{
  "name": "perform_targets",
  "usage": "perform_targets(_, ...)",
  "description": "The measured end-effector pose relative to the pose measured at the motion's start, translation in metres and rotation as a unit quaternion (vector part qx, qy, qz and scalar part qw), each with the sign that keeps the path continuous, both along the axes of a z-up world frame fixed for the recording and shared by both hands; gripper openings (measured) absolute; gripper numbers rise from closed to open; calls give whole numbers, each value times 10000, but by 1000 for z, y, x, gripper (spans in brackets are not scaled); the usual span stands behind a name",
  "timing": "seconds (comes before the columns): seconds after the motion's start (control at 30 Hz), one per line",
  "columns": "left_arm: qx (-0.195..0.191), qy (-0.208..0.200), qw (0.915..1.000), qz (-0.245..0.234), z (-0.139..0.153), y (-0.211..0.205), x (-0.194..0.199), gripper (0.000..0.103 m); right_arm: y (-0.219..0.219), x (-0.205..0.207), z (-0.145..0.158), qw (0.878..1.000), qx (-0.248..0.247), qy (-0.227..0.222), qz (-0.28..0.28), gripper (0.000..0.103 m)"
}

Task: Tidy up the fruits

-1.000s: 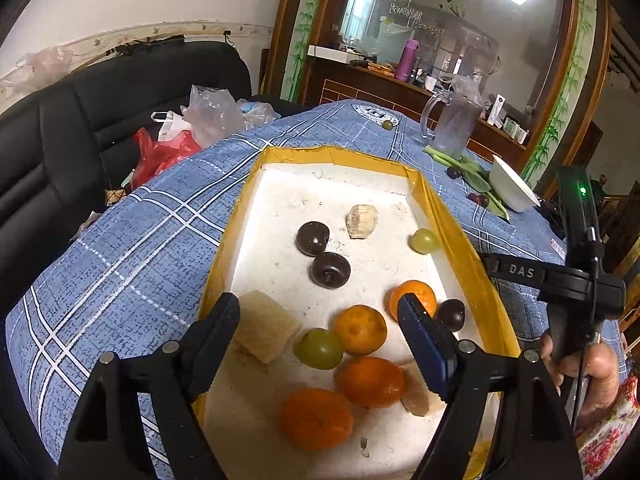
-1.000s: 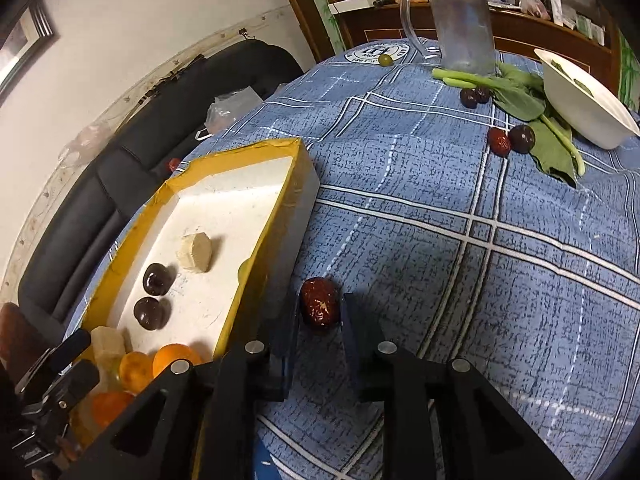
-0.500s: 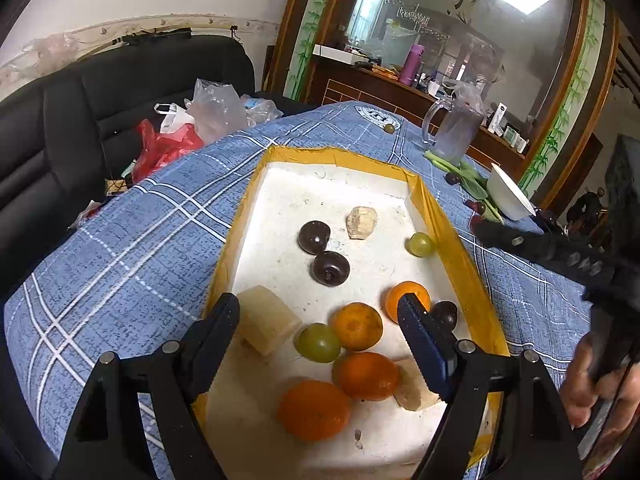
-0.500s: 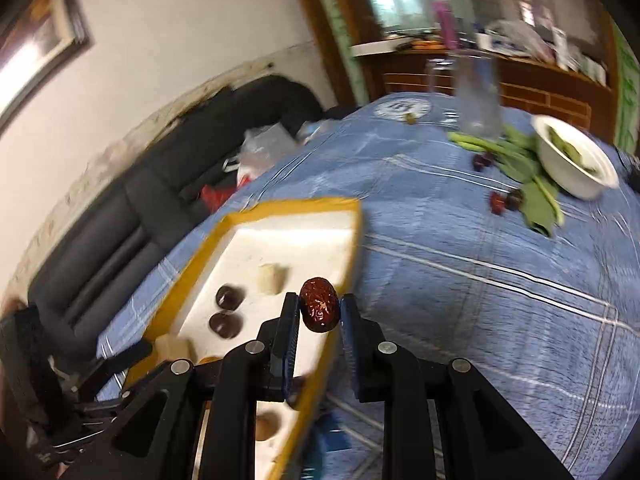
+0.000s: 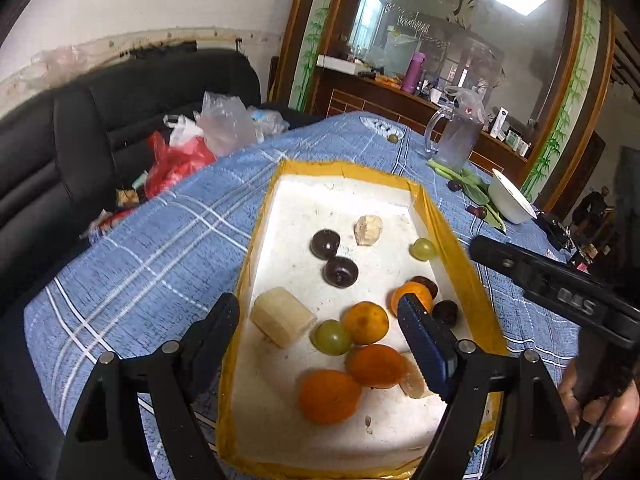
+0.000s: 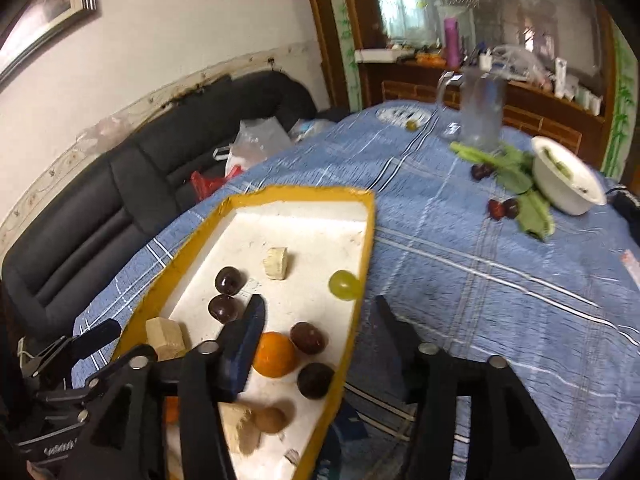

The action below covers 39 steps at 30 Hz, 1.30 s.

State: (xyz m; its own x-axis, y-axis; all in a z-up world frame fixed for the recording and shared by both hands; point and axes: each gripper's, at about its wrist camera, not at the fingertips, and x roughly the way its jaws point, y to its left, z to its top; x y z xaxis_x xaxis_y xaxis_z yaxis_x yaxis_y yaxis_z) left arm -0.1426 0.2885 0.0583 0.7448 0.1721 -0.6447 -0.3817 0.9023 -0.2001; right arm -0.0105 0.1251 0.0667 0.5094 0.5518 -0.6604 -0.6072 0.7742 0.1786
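A yellow-rimmed white foam tray (image 5: 260,236) (image 6: 364,248) holds several oranges (image 5: 366,322), green grapes (image 5: 332,337) (image 6: 343,285), dark plums (image 5: 340,272) (image 6: 229,280) and pale fruit chunks (image 5: 282,316). A red-brown date (image 6: 307,337) (image 5: 424,283) lies in the tray beside an orange (image 6: 275,354). My right gripper (image 6: 320,320) is open and empty above the tray's right rim. My left gripper (image 5: 320,320) is open and empty over the tray's near end.
On the blue checked tablecloth (image 6: 480,280) lie dates (image 6: 502,209) (image 5: 478,211), green leaves (image 6: 520,184), a white bowl (image 6: 568,184) (image 5: 512,196), a glass jug (image 6: 480,108) (image 5: 456,140) and a far grape (image 6: 411,124). A black sofa (image 5: 80,140) with plastic bags (image 5: 200,140) stands left.
My right gripper carried the date from the tablecloth over the tray, opened, and the date now lies in the tray. My left gripper stayed open over the tray.
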Motion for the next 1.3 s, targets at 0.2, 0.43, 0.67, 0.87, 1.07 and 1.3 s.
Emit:
perform_targets(0.2, 1373, -571, 9843, 952, 30, -26, -26, 101, -32, -34, 9, 9988, 167, -301, -358, 75)
perform_targets(0.43, 1797, -1748, 9610, 1169, 64, -51, -69, 103, -50, -68, 1, 9988, 263, -162, -391, 79)
perform_targets(0.67, 1146, -761, 9855, 997, 43, -43, -49, 103, -50, -91, 3, 9991, 187, -271, -274, 80)
perform_targets(0.87, 913, -460, 9911, 853, 36, -48, -48, 103, -48, -105, 3, 9989, 23, -437, -185, 84)
perform_targets(1.07, 918, -280, 9929, 705, 32, -53, -44, 103, -42, -109, 0, 9988, -112, -459, -123, 84)
perform_targets(1.3, 807, -136, 9945, 656, 24, -49, -40, 103, -32, -111, -3, 9986, -224, -487, -46, 85)
